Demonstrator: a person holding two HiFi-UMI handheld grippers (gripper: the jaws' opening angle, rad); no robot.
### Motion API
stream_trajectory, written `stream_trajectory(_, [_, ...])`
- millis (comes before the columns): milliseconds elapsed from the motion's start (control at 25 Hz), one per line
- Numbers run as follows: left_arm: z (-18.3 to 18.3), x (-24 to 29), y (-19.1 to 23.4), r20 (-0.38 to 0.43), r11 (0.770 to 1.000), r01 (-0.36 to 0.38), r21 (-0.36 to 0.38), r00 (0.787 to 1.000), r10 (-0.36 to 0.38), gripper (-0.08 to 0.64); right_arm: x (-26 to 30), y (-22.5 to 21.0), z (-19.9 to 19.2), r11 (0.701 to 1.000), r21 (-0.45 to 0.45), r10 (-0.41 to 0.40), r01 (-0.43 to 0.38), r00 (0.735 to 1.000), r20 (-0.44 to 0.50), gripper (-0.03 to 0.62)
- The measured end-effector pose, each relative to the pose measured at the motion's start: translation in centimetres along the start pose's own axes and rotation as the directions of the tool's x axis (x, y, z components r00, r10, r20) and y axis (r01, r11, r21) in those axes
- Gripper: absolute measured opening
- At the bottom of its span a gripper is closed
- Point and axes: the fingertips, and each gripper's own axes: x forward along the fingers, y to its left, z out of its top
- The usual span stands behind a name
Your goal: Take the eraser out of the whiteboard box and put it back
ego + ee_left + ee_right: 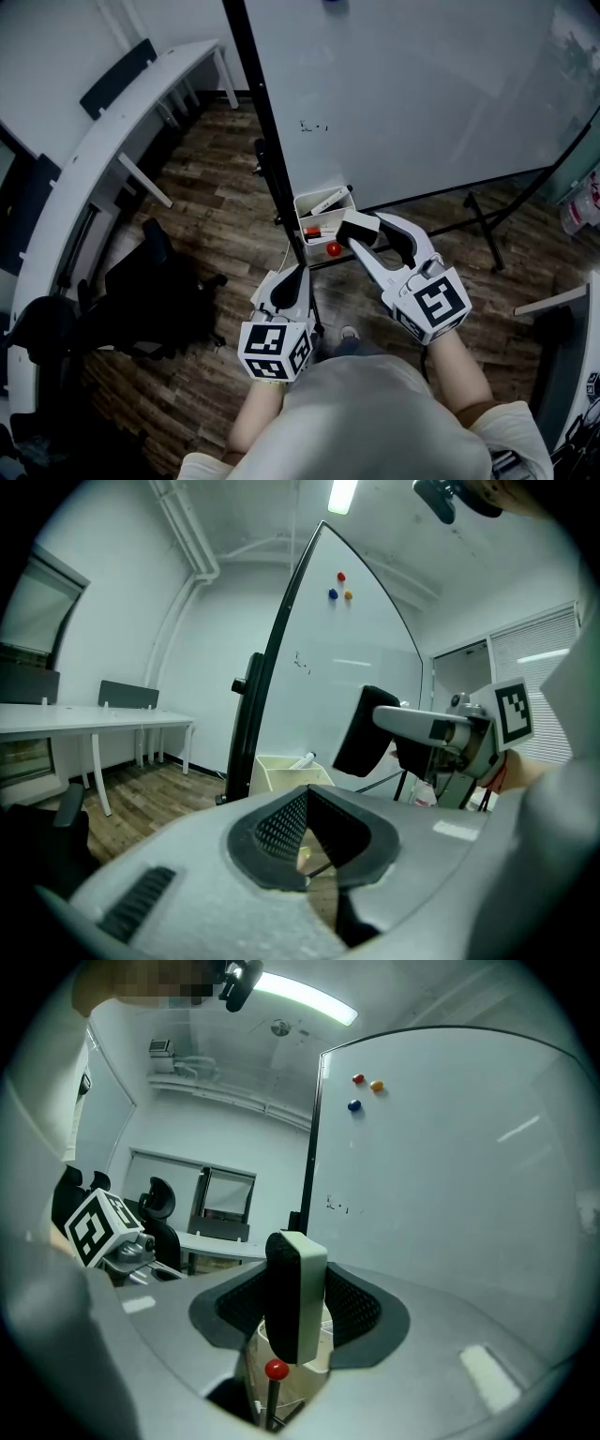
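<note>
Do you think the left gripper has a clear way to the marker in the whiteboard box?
Probably yes: the marker lies uncovered in the box; the right gripper, holding the eraser, crowds only its right edge. The left gripper must open first.

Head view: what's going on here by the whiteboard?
A person works two handheld grippers at a whiteboard. The right gripper has the eraser clamped between its fingers, just over the box on the board's stand. The left gripper sits nearer the person, fingers together and empty. A marker lies in the box. Whether the eraser is coming out or going back can't be told.
</note>
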Motion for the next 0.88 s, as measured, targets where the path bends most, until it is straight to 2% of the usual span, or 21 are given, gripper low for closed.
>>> stream_trajectory(880, [-2.4,-4.0,-1.6,0.007,0.998,0.067,0.013,0.998,-0.067,0.000,-4.7,4.2,-0.9,0.995,0.017,-0.101,0.101,0.995,0.011,0.184])
